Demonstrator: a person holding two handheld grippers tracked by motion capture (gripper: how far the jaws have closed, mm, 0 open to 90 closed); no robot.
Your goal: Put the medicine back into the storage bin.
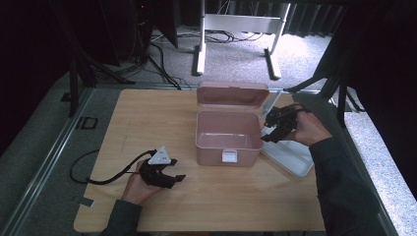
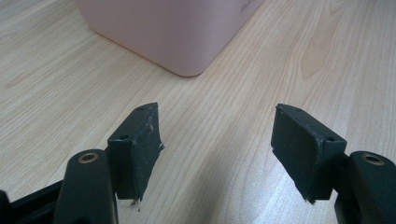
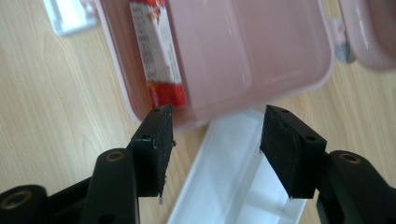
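Right gripper [image 3: 215, 135] hovers above white tray [image 3: 224, 186] beside open pink box [image 1: 228, 132], jaws apart, empty; red packet [image 3: 156, 51] lies inside. Left gripper [image 2: 217, 149] rests on table [image 1: 147, 113], jaws apart.

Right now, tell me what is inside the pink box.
The pink box holds one red-and-white packet against a side wall. The packet hides whatever lies beneath it.
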